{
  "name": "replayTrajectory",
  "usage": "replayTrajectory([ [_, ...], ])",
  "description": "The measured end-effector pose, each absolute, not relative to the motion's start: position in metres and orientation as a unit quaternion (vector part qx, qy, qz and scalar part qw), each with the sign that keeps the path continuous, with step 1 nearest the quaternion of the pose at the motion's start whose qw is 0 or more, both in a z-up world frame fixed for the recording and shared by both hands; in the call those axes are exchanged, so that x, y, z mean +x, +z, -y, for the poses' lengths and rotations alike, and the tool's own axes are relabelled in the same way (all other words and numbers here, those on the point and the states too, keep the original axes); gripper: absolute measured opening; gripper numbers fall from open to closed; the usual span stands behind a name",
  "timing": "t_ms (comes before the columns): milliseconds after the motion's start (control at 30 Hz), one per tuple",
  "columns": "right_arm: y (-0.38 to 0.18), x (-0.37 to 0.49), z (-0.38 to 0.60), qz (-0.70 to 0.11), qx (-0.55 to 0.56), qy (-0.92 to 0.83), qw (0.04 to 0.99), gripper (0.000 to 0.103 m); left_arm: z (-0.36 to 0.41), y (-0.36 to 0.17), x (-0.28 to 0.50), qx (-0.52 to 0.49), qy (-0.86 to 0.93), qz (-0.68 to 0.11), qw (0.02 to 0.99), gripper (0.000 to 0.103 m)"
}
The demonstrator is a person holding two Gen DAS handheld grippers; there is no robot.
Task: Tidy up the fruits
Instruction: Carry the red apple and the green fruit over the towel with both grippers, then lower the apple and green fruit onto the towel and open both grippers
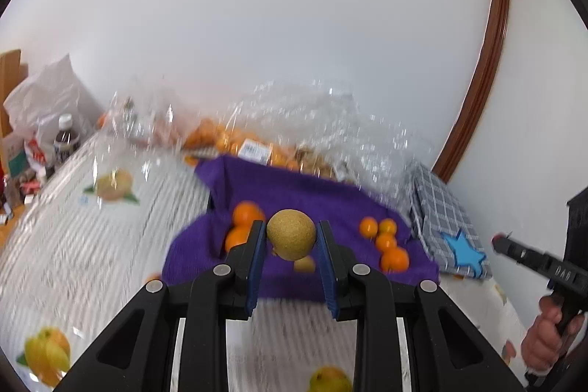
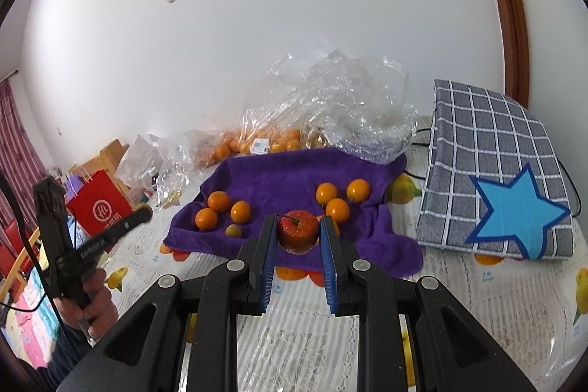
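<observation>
Purple towelling is covering the middle of the table, and this purple towel (image 2: 294, 179) is serving as the sorting ground, with the grey checked cloth (image 2: 488, 149) bearing a blue star lying just beside it on the right and a crumpled clear plastic bag (image 2: 330, 98) of more oranges sitting behind it by the wall. On the towel two clusters of oranges are lying apart, one group at the left (image 2: 220, 208) and another at the right (image 2: 338, 199), with a small pale yellow-green fruit (image 2: 233, 230) resting near the left group. The left gripper (image 1: 291, 237) is pinching a rough brown-gold round fruit (image 1: 291, 234) between its blue pads, carrying it in the air above the towel's near edge. The right gripper (image 2: 297, 232) is likewise clamping a red apple (image 2: 297, 231), holding it over the front of the towel. The step in hand seems to be the carrying of two picked fruits, both already off the surface. The next move is probably calling for each fruit to be taken to a spot of its own kind, perhaps the checked cloth, and lowered gently before the pads are released, since round fruit is likely to roll.
</observation>
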State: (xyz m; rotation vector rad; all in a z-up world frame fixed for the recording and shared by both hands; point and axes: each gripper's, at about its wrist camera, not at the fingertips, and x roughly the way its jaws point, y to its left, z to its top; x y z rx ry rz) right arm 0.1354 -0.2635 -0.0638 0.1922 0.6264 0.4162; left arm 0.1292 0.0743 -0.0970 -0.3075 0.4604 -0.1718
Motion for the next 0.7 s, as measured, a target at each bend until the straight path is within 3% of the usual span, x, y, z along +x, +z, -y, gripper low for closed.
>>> replayTrajectory([
  [367, -0.052, 0.168, 0.257, -0.308, 0.084, 0.175, 0.931, 0.023, -0.092, -0.075, 0.174, -0.182, -0.064, -0.210, 0.959, 0.026],
  [700, -0.081, 0.223, 0.236, -0.344, 0.079, 0.186, 0.917, 0.023, -0.090, -0.093, 0.235, -0.176, -0.045, -0.262, 0.948, 0.026],
])
